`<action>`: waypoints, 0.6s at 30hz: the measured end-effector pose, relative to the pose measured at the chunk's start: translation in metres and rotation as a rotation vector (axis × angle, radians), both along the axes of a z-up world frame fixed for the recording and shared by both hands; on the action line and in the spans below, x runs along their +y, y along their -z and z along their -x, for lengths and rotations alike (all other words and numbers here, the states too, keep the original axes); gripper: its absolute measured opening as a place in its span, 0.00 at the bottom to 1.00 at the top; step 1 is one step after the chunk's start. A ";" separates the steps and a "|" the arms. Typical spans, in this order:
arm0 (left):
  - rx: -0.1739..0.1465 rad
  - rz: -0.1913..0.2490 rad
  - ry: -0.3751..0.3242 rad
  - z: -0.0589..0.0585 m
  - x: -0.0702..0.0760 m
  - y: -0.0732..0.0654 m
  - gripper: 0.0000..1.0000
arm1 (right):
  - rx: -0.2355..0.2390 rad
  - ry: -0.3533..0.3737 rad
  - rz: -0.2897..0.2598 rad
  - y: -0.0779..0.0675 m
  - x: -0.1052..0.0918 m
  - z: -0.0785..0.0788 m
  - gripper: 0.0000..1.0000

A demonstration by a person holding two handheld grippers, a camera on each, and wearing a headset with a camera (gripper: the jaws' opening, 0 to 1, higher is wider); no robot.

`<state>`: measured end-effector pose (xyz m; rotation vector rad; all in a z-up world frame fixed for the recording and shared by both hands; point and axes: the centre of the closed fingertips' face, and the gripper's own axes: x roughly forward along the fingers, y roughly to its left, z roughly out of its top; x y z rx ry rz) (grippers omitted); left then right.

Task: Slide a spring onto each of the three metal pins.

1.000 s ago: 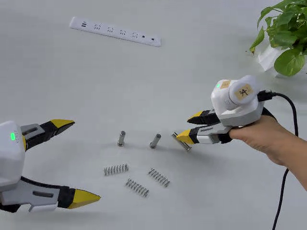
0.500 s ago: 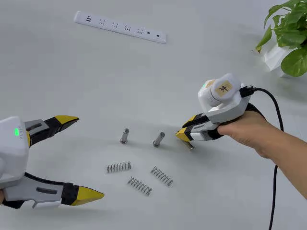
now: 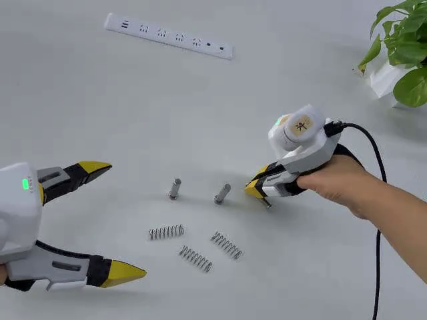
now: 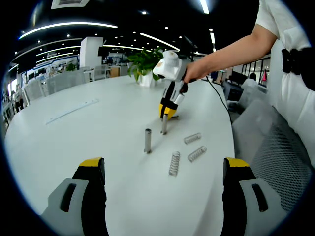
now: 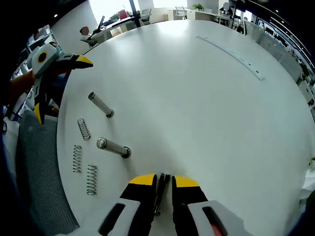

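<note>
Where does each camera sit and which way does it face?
Head view: on the headset, looking down at the bench; left claw, right claw and hand show.
Left gripper view: on the left claw, facing the right claw; own open jaws below.
Right gripper view: on the right claw, facing the left claw; jaws shut on a pin.
All share two standing pins, three springs.

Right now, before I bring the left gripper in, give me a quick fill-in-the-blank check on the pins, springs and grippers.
1. The right gripper is ____ on the third pin.
2. ____ springs lie loose on the table, none on a pin yet.
3. The other two pins stand ____ on the table.
4. The left gripper hovers with its jaws ____.

Missing words: shut; three; upright; open.
</note>
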<state>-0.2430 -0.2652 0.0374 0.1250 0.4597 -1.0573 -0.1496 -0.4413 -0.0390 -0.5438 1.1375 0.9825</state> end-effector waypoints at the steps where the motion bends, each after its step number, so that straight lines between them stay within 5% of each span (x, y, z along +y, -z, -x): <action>1: 0.000 0.000 0.000 0.000 0.000 0.000 0.99 | 0.001 0.000 0.000 0.000 0.000 0.000 0.10; 18: 0.003 0.005 0.005 0.000 -0.001 0.000 0.99 | 0.003 0.022 0.004 0.000 0.000 -0.001 0.06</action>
